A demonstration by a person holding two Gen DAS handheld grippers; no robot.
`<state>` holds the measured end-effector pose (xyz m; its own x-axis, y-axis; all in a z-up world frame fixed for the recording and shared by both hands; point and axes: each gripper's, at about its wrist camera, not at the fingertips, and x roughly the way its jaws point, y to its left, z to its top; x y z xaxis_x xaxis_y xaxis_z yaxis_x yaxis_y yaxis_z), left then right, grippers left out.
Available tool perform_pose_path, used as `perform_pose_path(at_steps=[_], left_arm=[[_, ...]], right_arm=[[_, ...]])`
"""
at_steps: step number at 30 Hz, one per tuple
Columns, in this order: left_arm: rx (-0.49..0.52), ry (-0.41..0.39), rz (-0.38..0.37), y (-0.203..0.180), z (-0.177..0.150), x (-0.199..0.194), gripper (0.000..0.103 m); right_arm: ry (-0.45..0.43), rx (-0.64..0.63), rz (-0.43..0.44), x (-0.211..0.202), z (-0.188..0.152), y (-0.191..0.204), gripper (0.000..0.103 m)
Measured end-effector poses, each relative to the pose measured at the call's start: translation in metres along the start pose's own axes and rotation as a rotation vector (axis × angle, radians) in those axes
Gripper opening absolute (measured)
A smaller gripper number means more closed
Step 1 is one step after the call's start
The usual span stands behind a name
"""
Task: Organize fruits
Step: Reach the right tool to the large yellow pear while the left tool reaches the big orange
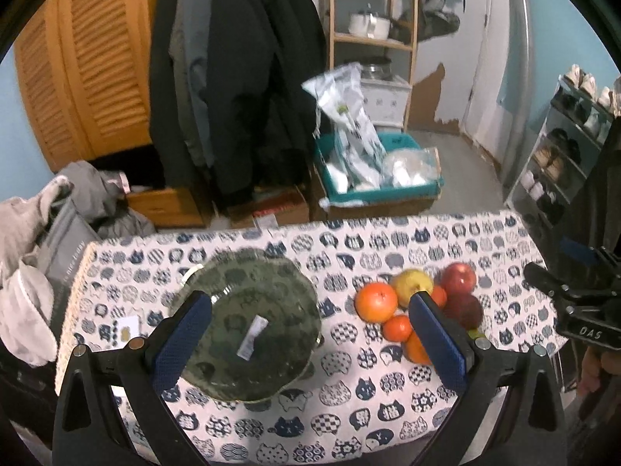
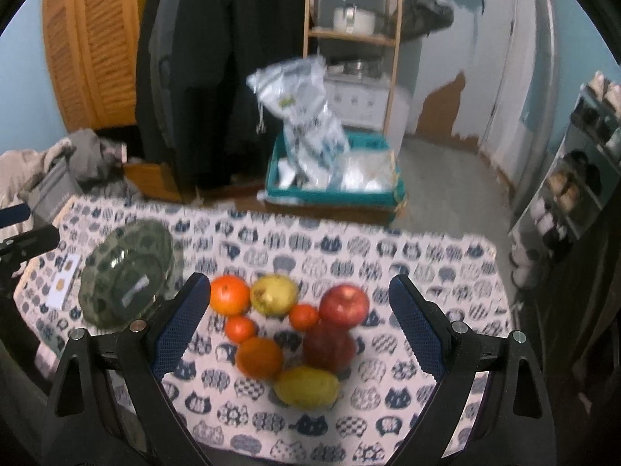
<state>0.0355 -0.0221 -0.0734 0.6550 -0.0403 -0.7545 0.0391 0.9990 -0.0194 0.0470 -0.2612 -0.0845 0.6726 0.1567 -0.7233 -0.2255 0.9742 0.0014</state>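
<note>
A clear glass bowl [image 1: 252, 330] with a white label inside sits on the cat-print tablecloth [image 1: 349, 407], empty. My left gripper [image 1: 310, 330] is open above it, the bowl between its blue pads. A cluster of fruit lies to the right: a large orange [image 2: 229, 295], a yellow pear [image 2: 273, 295], a red apple [image 2: 344, 305], a dark red apple [image 2: 330, 345], two small tangerines [image 2: 240, 329], an orange [image 2: 259, 357] and a yellow-green pear [image 2: 306, 386]. My right gripper [image 2: 297, 334] is open above the cluster. The bowl also shows in the right wrist view [image 2: 124, 283].
A small white card [image 1: 130, 330] lies left of the bowl. Beyond the table's far edge stand hanging coats [image 1: 233, 77], a teal box with bags [image 1: 372, 171], a wooden shelf [image 1: 372, 39] and a shoe rack [image 1: 562, 147]. Clothes are piled at the left [image 1: 39, 252].
</note>
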Motion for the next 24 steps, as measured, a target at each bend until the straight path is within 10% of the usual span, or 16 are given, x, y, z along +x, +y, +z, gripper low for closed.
perform_pose_path(at_steps=[24], left_arm=[[0.04, 0.307, -0.048, -0.048, -0.057, 0.096, 0.102]], right_arm=[[0.406, 0.033, 0.011, 0.11, -0.095, -0.019, 0.092]])
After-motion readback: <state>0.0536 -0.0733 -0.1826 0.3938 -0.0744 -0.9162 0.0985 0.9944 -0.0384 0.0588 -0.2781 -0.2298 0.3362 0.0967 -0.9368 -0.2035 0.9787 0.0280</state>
